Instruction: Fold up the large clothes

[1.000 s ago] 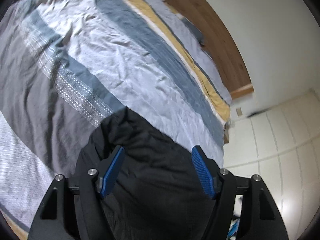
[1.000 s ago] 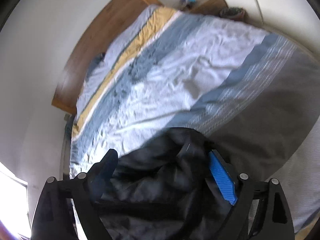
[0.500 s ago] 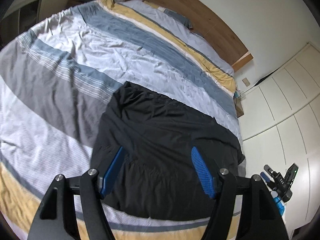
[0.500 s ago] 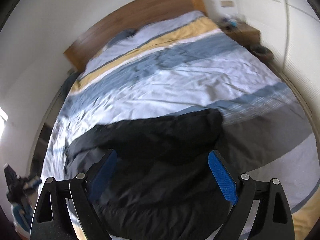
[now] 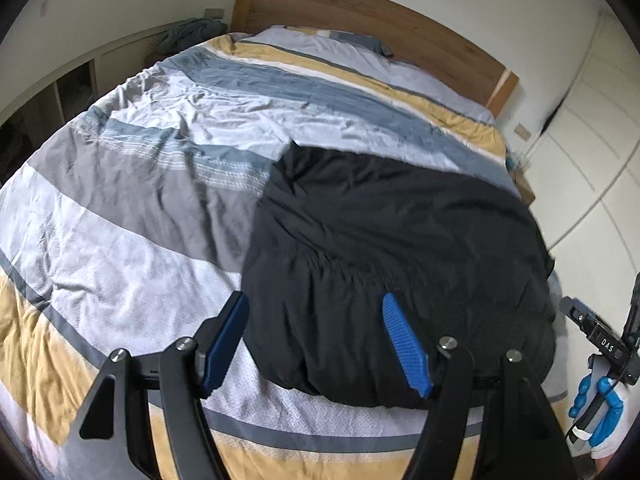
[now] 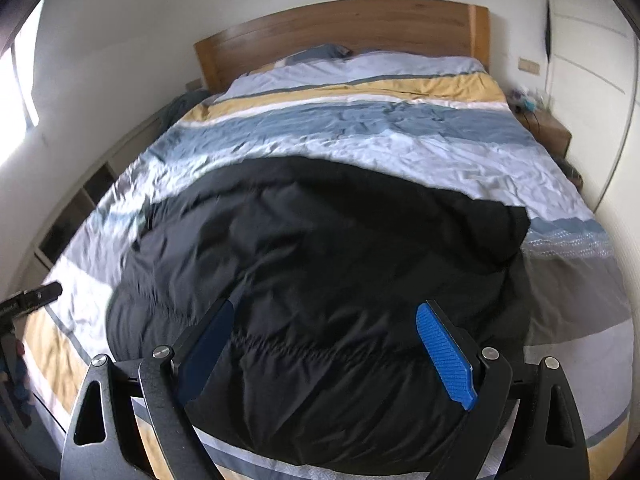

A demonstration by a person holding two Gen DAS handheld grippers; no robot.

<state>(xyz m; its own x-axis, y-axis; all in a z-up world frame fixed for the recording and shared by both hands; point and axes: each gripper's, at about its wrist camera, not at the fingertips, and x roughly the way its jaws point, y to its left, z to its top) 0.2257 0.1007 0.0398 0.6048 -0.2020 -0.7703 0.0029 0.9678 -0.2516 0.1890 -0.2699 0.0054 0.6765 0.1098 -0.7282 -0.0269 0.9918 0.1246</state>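
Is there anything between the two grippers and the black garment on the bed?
Nothing visible. The black garment lies spread on the striped duvet, and the left gripper and right gripper hang directly over it, jaws open.

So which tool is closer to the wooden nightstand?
Right. The right tool hovers over the black garment's nightstand side; the left tool hovers at its opposite edge.

Black garment (image 6: 320, 248): matt wrinkled cloth. Headboard (image 6: 340, 28): smooth wood. Fingers (image 6: 448, 360): ribbed blue pads.
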